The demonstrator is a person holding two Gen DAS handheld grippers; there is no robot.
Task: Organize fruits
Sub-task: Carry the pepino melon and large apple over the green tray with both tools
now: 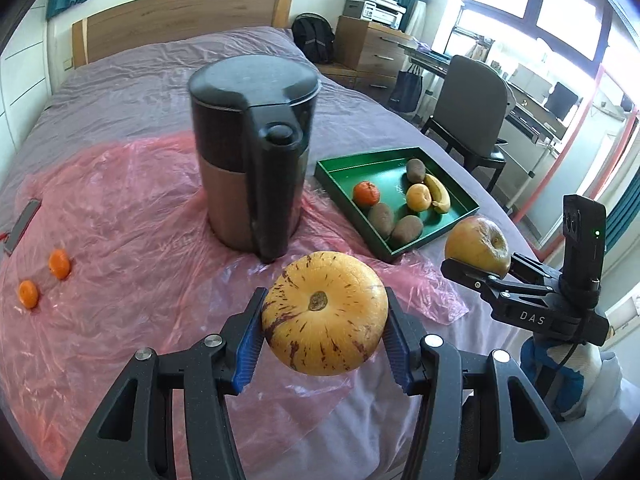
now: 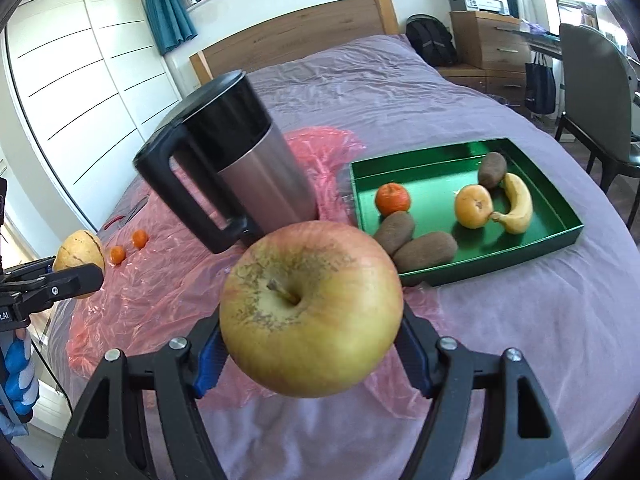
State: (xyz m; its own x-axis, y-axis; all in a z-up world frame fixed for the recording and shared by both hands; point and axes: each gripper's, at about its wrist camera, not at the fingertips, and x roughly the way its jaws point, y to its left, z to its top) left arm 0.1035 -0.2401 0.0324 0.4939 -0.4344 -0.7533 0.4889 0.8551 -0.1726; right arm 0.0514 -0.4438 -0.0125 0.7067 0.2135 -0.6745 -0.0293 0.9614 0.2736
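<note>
Melon (image 1: 325, 314) sits clenched between the left gripper (image 1: 324, 334) jaws in the left wrist view, held above the bed (image 1: 140, 92), likely headed for the green tray (image 1: 340, 190) beyond the kettle (image 1: 252, 152). Right wrist view: right gripper (image 2: 312, 354) jaws grasp an apple (image 2: 311, 309) clear of the bed, tray with fruit just ahead; two oranges (image 2: 128, 246) lie loose on pink plastic (image 2: 160, 292), probably next.

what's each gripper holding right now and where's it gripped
The left gripper holds a yellow purple-streaked melon, pads on its two opposite sides. The right gripper holds an apple the same way, stem end facing the camera.
</note>
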